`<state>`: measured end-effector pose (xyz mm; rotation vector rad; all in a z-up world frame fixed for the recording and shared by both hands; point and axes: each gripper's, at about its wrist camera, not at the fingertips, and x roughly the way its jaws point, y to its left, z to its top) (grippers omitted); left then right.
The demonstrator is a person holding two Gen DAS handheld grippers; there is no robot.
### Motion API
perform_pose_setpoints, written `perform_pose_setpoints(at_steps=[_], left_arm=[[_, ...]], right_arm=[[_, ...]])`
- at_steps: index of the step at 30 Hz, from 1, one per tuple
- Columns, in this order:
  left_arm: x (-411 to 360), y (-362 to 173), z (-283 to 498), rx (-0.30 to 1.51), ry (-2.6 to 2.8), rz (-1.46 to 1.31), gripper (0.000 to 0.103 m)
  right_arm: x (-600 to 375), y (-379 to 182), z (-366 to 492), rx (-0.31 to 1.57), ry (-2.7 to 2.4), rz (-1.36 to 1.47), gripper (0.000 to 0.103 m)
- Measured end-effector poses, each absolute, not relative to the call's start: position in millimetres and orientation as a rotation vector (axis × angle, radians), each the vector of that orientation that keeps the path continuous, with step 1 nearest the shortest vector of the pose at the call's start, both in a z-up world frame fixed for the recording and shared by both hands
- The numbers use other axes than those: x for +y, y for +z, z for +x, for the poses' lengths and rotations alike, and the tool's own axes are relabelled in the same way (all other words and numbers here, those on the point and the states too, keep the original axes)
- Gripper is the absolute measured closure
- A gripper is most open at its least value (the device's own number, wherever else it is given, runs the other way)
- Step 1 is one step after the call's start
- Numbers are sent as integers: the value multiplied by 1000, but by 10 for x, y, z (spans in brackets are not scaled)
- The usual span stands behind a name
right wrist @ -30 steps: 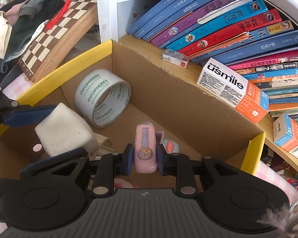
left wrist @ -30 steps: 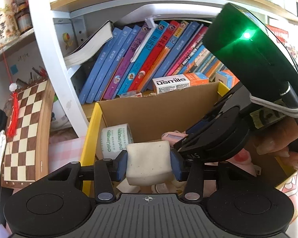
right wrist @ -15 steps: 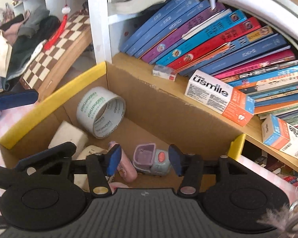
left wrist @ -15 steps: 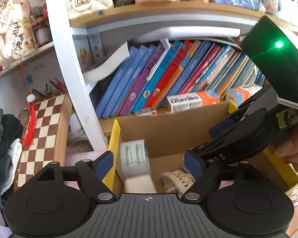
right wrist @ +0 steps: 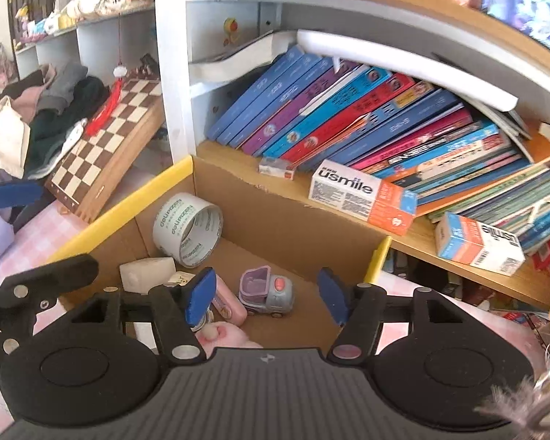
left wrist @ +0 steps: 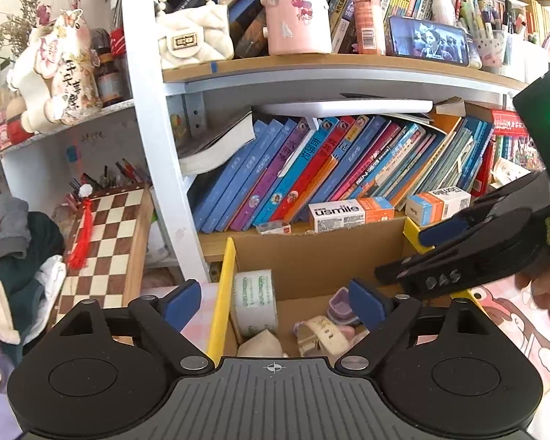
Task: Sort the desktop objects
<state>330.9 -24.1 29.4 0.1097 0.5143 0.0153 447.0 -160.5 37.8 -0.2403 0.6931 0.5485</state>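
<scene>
A cardboard box with yellow rims (right wrist: 304,231) (left wrist: 222,286) stands against the bookshelf. In it lie a tape roll (right wrist: 187,229) (left wrist: 256,302), a white block (right wrist: 146,273) (left wrist: 262,343), a pink stapler-like item (right wrist: 225,299), a purple toy car (right wrist: 267,291) (left wrist: 339,306) and a cream strap (left wrist: 321,333). My left gripper (left wrist: 275,302) is open and empty, above the box's near left rim. My right gripper (right wrist: 267,293) is open and empty, above the box; it also shows in the left wrist view (left wrist: 469,256).
Leaning books (right wrist: 348,121) and usmile boxes (right wrist: 359,198) fill the shelf behind the box. A chessboard (left wrist: 102,245) leans at the left beside a pile of clothes (right wrist: 47,110). A pink checked cloth (right wrist: 29,234) covers the desk.
Both grippers opened: the left let go of the white block, the right let go of the pink item, both now in the box. Both grippers then rose and pulled back.
</scene>
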Motion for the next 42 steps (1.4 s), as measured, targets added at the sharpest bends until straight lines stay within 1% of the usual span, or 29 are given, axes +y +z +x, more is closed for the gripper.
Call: perform_pose_setpoints(at_steps=[4, 9, 17, 21, 26, 37, 42], left_arm=[[-198, 280, 3160, 533, 30, 108, 8], [-126, 249, 2939, 548, 45, 87, 8], [-48, 230, 2537, 566, 34, 60, 7], [-40, 244, 2353, 567, 29, 58, 3], [-40, 240, 2119, 569, 0, 57, 3], [-10, 182, 1670, 578, -33, 53, 3], [7, 162, 1468, 571, -31, 58, 2]], right_arm=[[-1694, 460, 4277, 665, 519, -218, 35], [-1798, 495, 3972, 653, 493, -195, 30], [-1942, 446, 3397, 657, 435, -200, 28], [-2009, 407, 3089, 662, 405, -159, 24], [-2047, 354, 2701, 666, 363, -116, 22], [-2112, 217, 2043, 680, 258, -64, 21], [-2087, 175, 1774, 665, 216, -41, 17]])
